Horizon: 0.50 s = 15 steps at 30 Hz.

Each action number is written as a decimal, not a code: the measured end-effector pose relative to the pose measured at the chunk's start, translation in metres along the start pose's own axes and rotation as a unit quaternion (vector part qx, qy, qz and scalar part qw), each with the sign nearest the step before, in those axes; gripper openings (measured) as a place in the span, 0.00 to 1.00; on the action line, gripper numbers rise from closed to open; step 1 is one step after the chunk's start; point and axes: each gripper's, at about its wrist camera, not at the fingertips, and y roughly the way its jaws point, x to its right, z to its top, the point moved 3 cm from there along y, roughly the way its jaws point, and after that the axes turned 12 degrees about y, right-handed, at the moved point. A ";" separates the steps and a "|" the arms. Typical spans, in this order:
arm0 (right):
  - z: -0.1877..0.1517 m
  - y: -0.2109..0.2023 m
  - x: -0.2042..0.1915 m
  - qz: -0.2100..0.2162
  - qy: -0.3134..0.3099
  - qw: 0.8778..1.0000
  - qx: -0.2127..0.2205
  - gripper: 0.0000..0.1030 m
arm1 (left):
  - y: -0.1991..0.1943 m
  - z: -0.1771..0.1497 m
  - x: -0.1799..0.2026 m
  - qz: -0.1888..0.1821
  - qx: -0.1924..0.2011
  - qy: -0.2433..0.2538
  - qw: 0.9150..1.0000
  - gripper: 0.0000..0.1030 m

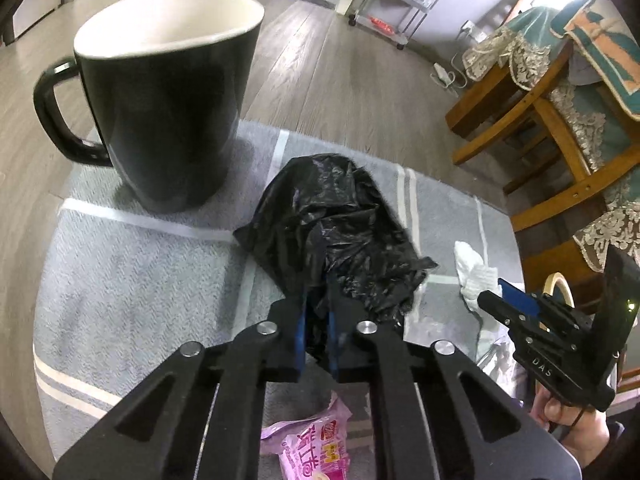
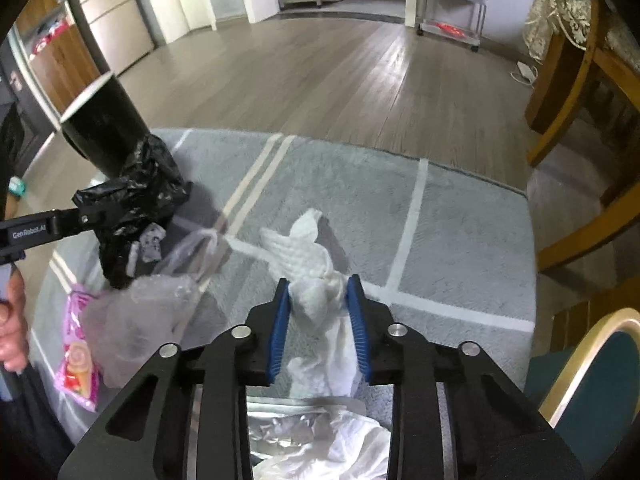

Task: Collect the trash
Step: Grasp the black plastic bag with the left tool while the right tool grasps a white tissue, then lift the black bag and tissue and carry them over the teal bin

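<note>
The left gripper (image 1: 318, 344) clenches the black bag (image 1: 336, 232) (beside a mug (image 1: 168, 100)); the right gripper (image 2: 320, 328) grasps a white tissue (image 2: 316, 280).

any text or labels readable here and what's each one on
"GenRobot.AI" on the left gripper's arm.
"DAS" on the right gripper's body.
Pink snack wrapper: large red and yellow Chinese characters, cut off, not reliably readable.
Black mug: no text.

A black mug (image 1: 160, 92) blocks the far left; bare grey cloth (image 2: 460, 232) lies open far right.
</note>
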 end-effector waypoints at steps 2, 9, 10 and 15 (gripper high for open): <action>0.002 -0.006 -0.001 0.005 -0.001 1.000 0.010 0.28 | -0.007 0.001 0.004 0.001 0.012 0.007 1.000 0.05; 0.007 -0.046 -0.002 0.022 0.014 0.998 0.059 0.28 | -0.042 0.004 0.018 0.019 0.062 0.049 0.997 0.05; 0.007 -0.051 -0.001 0.026 0.017 0.997 0.065 0.28 | -0.047 0.005 0.020 0.020 0.068 0.053 0.996 0.05; 0.005 -0.082 0.006 0.079 0.060 0.989 0.107 0.28 | -0.076 0.010 0.026 0.025 0.098 0.070 0.992 0.05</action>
